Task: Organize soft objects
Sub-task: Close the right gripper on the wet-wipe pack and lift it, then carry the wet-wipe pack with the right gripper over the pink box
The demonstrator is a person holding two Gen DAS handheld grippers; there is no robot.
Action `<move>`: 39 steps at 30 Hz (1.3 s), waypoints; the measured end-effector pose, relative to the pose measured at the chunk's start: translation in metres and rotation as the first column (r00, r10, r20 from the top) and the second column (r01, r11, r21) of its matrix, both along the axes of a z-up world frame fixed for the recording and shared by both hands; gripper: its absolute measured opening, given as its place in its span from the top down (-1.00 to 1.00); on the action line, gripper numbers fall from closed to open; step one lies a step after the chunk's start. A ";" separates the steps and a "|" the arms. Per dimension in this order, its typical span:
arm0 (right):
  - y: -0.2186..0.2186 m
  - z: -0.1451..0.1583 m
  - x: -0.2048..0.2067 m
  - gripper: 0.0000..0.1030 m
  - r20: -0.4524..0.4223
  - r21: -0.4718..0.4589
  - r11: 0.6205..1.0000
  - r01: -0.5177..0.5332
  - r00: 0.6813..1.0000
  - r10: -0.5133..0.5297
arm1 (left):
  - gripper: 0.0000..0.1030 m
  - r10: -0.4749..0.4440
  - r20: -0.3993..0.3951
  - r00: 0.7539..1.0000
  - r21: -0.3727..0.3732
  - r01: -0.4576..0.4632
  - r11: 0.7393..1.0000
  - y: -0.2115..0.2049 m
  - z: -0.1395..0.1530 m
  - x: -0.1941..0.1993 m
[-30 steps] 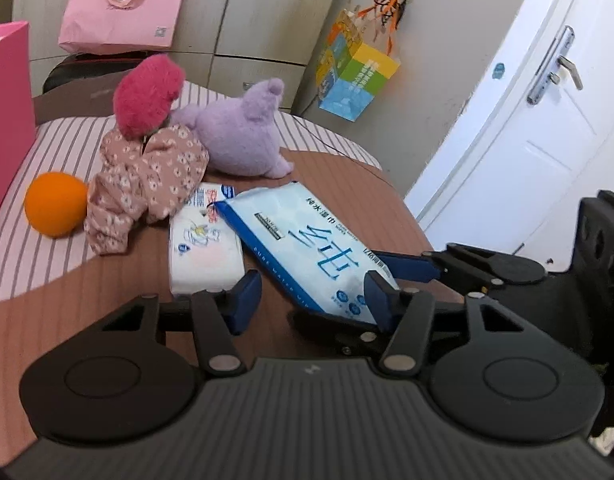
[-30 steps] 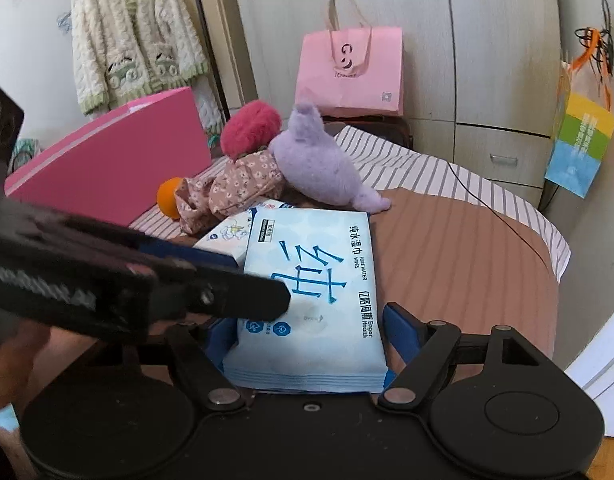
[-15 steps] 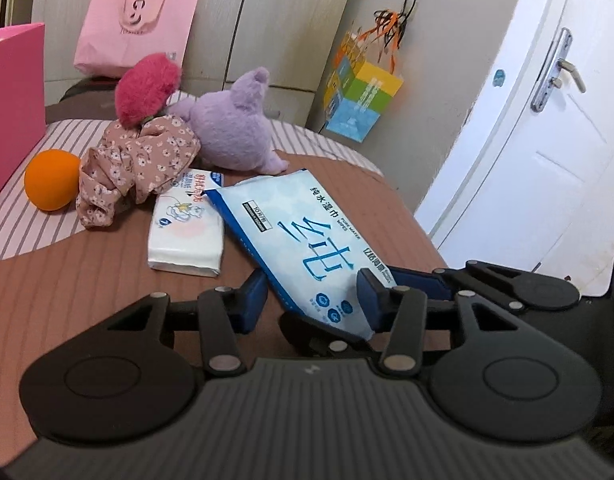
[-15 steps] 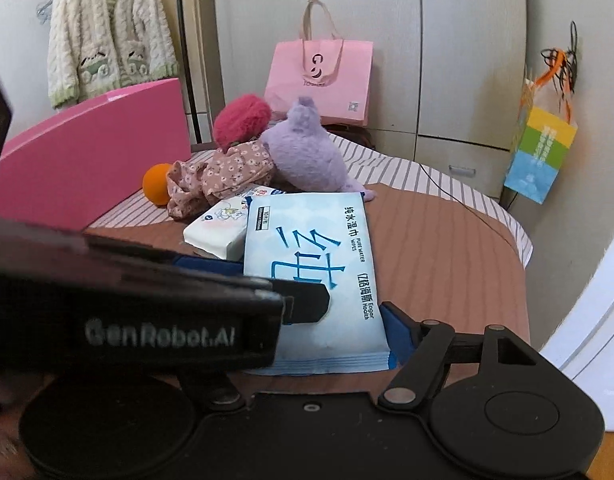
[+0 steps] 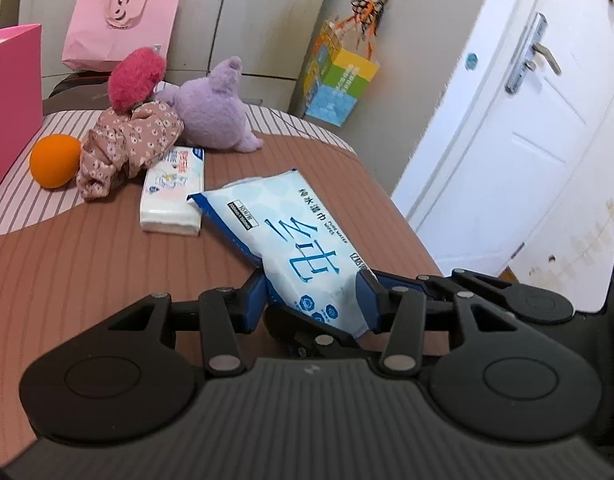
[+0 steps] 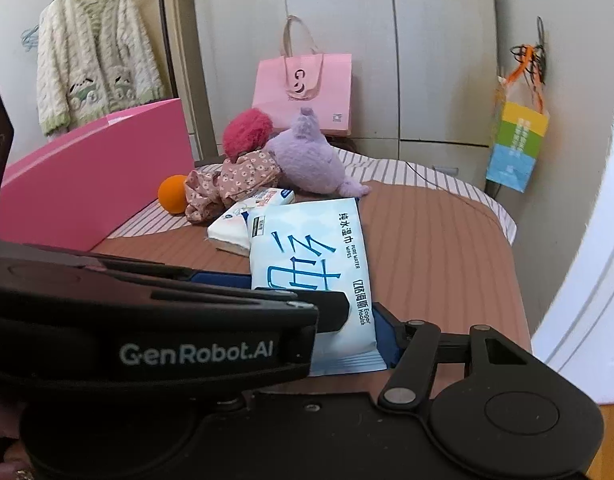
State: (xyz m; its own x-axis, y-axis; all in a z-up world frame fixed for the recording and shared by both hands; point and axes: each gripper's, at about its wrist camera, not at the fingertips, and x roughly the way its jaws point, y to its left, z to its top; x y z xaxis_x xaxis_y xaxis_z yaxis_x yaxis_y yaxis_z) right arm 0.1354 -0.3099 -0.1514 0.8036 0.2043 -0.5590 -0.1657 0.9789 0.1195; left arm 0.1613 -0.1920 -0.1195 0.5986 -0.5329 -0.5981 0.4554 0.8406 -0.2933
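The bed (image 5: 87, 264) carries everything, with the pink box (image 6: 87, 176) along its left edge. At the far edge the purple plush (image 5: 211, 112) and the floral doll (image 5: 127, 144) lean together, untouched.

Now the action: the wipes (image 5: 291, 236), the big blue pack, come away! A second ago the pack lay over the tissues (image 5: 173, 192). Now only its far corner sits just beside them, and its near end is at the bed's near right corner.

The left tongs (image 5: 311, 300) have narrowed onto that near end, with a pad pressed to each side. The right tongs (image 6: 323, 336) grip it too. One blue pad is hard against the pack's right edge. The other finger is hidden in its own view but shows under the pack from the left.

The orange (image 5: 55, 160) sits quietly by the box.

The wipes look freed from the pile, so I judge they're ready to be carried off and placed, likely toward that box. It's a floppy pack held by one end, so it could sag.
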 end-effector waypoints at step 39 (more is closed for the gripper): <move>0.143 0.084 -0.118 -0.24 -0.021 -0.171 0.951 -0.259 0.966 0.259 | 0.18 -0.016 -0.019 1.000 -0.072 0.014 0.997 0.166 0.074 -0.123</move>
State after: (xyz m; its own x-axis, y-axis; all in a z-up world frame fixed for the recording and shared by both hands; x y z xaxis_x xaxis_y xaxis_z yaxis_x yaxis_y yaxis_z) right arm 0.0177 -0.1669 -0.0679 0.7369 0.3070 -0.6023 -0.4163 0.9080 -0.0465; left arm 0.0379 -0.0259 -0.0451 0.5785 -0.5838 -0.5697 0.4614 0.8102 -0.3616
